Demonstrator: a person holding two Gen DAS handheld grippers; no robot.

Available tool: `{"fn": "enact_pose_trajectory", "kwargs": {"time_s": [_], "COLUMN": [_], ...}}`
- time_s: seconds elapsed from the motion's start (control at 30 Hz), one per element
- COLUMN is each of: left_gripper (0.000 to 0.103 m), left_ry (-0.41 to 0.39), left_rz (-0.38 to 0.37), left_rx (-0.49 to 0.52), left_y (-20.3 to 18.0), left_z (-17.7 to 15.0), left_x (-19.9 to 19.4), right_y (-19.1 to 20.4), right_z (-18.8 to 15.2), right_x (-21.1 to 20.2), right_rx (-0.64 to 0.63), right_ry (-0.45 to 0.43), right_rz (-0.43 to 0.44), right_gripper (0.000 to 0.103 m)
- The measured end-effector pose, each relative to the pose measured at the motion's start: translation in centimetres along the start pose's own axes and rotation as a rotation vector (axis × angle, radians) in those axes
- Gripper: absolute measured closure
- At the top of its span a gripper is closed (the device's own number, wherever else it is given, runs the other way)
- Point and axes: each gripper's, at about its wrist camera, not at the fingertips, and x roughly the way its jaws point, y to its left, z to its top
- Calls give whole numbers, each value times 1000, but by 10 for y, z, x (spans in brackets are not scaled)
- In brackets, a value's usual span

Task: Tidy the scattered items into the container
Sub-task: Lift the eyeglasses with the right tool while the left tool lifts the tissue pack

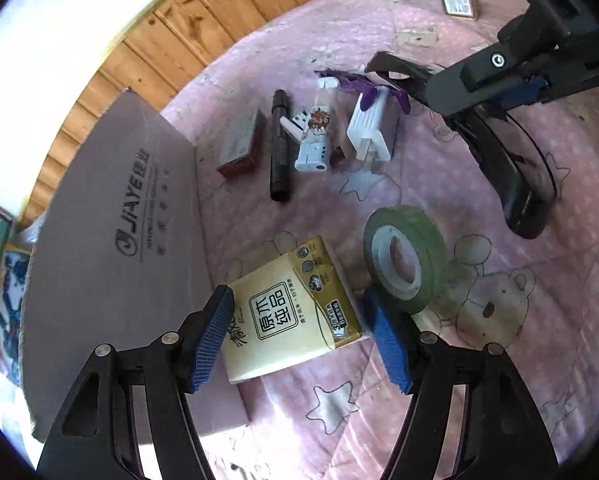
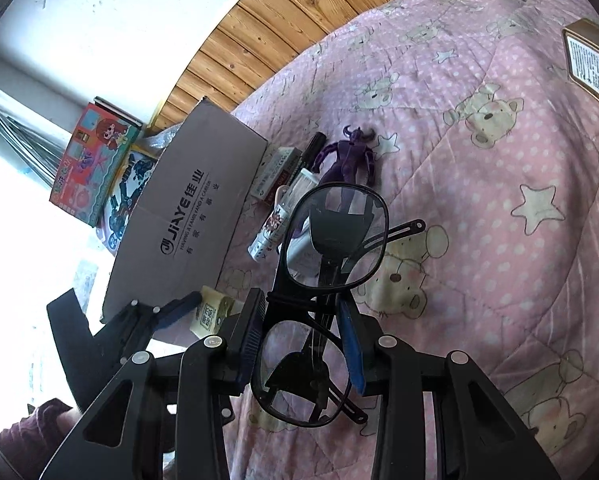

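My left gripper (image 1: 299,334) is open, its blue pads on either side of a yellow tissue pack (image 1: 295,312) lying on the pink quilt beside the cardboard box (image 1: 111,240). My right gripper (image 2: 303,332) is shut on black glasses (image 2: 323,280) and holds them above the quilt; it also shows in the left wrist view (image 1: 519,76) with the glasses (image 1: 511,160). A green tape roll (image 1: 405,258), black marker (image 1: 279,144), red-grey box (image 1: 241,144), white tube (image 1: 315,132), white charger (image 1: 373,124) and purple figure (image 2: 351,158) lie scattered.
A small gold-rimmed box (image 2: 587,60) lies far right on the quilt. Wooden boards (image 2: 291,20) run behind the bed. Colourful toy boxes (image 2: 95,156) stand beyond the cardboard box (image 2: 187,208).
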Motion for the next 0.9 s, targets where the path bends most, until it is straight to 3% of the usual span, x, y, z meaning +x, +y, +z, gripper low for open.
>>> {"fn": "enact_pose_trajectory", "kwargs": {"time_s": [0.03,0.17,0.33,0.6,0.9], "left_gripper": [33,62,75,83,84], "left_ry": [-3,-25,-62,-140,-212], "left_rz": [-27,-62,-125,-213,-294], "left_rx": [-17,-96,-246,-492,-604], "left_y": [5,22,40,69,82], "left_z": [0,0,-4,-2,-3], "left_x": [1,-1,-21,-45,-74], "right_y": [1,4,11,21,41], "right_z": [0,-1,-3,-4,-4], "right_x": [0,-2,-3,-10,-27], "right_rx": [-3,-9,-16,-34,-61], "right_ry": [-1,-4,-6,-27,-65], "right_rz": [-4,-12,-25,-44,-53], "right_gripper": [65,65,65,65,65]}}
